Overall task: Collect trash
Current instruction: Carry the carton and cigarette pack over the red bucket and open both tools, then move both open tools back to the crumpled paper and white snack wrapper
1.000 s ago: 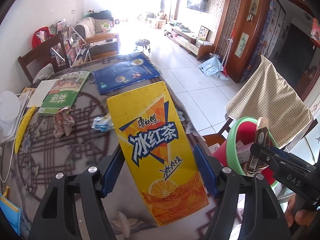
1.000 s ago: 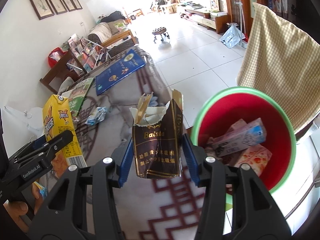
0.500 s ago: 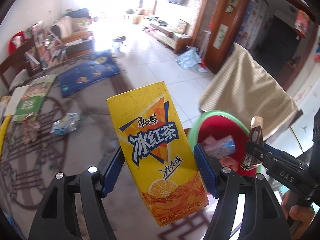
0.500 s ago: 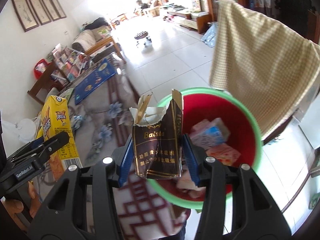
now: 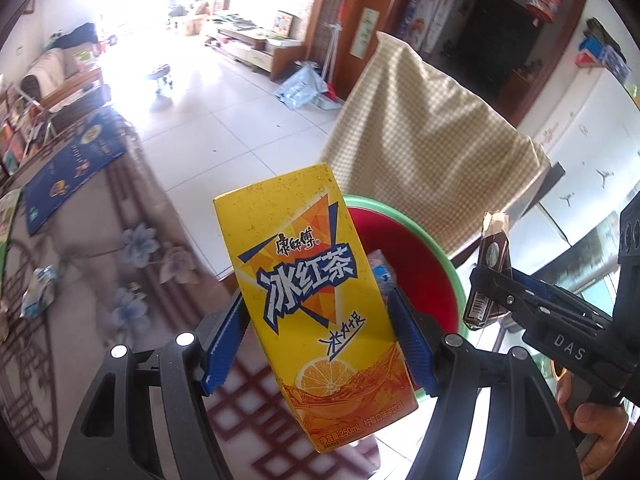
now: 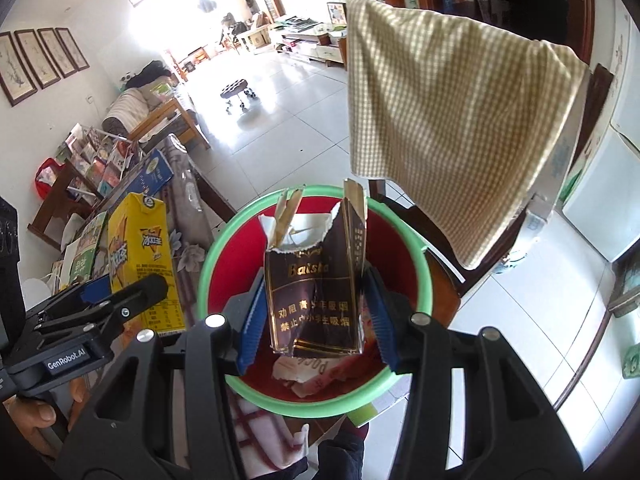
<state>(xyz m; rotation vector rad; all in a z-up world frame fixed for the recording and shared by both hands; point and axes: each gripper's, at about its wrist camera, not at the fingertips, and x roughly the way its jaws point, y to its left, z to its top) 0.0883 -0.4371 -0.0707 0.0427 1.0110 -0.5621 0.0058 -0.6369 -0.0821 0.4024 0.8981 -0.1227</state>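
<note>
Your right gripper (image 6: 316,312) is clamped on a torn dark-brown cigarette pack with gold lettering (image 6: 314,296), held upright straight above the round red bin with a green rim (image 6: 208,264), so letting go should drop it inside among the crumpled wrappers already lying at the bottom. Your left gripper (image 5: 320,340) is clamped on a tall yellow iced-tea carton with an orange slice printed low on its face (image 5: 308,292), pinched by its narrow sides and tilted a little. It hangs over the near left part of the bin's rim and the edge of the patterned tablecloth (image 5: 140,248), so by my reckoning it wants carrying further right before you release. Mind the beige checked cloth draped over a chair back (image 6: 452,120) just beyond the bin on the far right; it overhangs near the rim. One pale blue crumpled wrapper (image 5: 36,292) lies on the table at the far left, with a blue printed sheet (image 5: 68,168) further off.
</note>
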